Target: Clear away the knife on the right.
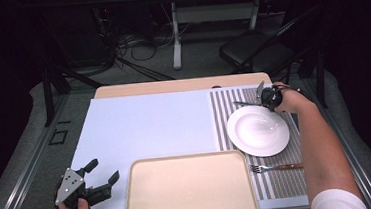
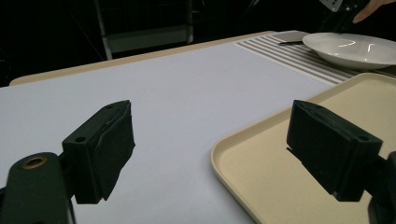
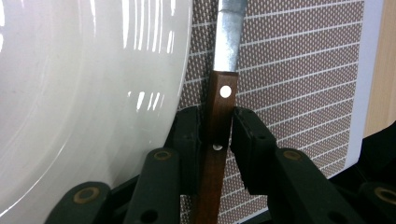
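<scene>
A knife with a brown wooden handle (image 3: 220, 100) and a steel blade (image 3: 229, 37) lies on the striped placemat (image 3: 299, 70), just beside the white plate (image 3: 84, 93). My right gripper (image 3: 216, 140) has its pads against both sides of the handle. In the high view that gripper (image 1: 268, 97) sits beyond the plate (image 1: 258, 130), with the blade (image 1: 243, 103) pointing left. At the near left corner, my left gripper (image 1: 103, 172) is held open with nothing in it. In its own view the jaws (image 2: 210, 130) stand wide apart over the white mat.
A beige tray (image 1: 189, 189) lies at the front centre, its rim (image 2: 243, 140) close to my left gripper. A wooden-handled fork (image 1: 274, 168) rests on the placemat (image 1: 222, 116) in front of the plate. A white mat (image 1: 145, 127) covers the table's left half.
</scene>
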